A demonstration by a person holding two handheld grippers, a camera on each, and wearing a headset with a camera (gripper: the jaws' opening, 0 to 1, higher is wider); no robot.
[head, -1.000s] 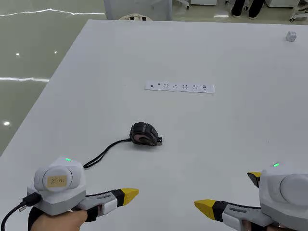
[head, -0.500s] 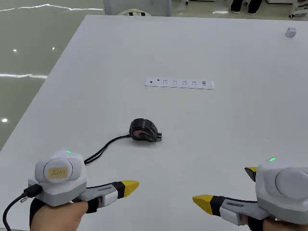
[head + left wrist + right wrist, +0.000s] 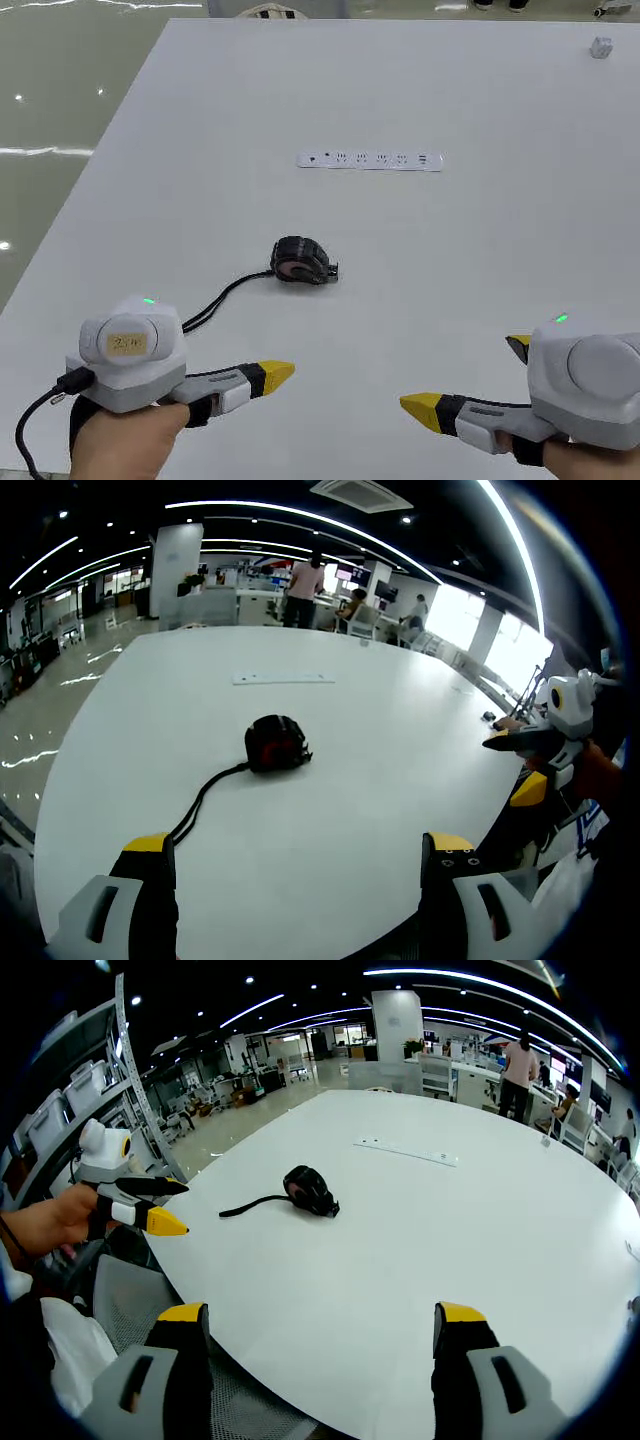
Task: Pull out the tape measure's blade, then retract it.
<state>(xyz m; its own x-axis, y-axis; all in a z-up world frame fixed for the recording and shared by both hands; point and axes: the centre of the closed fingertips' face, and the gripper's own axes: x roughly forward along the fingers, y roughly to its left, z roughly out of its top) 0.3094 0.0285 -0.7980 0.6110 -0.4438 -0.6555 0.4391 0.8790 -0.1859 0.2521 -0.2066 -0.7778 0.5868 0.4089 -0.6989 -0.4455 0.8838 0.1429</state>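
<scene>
A black tape measure (image 3: 300,262) lies on the white table (image 3: 480,260) with its blade in and its black wrist strap (image 3: 225,298) trailing toward the near left edge. My left gripper (image 3: 270,376) hovers open over the near left of the table, well short of the tape measure (image 3: 277,743). Its jaws stand wide apart with nothing between them (image 3: 300,845). My right gripper (image 3: 467,375) hovers open at the near right, also empty (image 3: 320,1312), with the tape measure (image 3: 310,1190) far ahead of it.
A white power strip (image 3: 370,160) lies flat beyond the tape measure. A small grey object (image 3: 600,47) sits at the far right of the table. The table's left edge (image 3: 90,190) drops to a glossy floor. People stand in the far background (image 3: 305,580).
The head camera has tilted slightly. Both grippers have edged a little forward over the table's near edge. The tape measure has not moved.
</scene>
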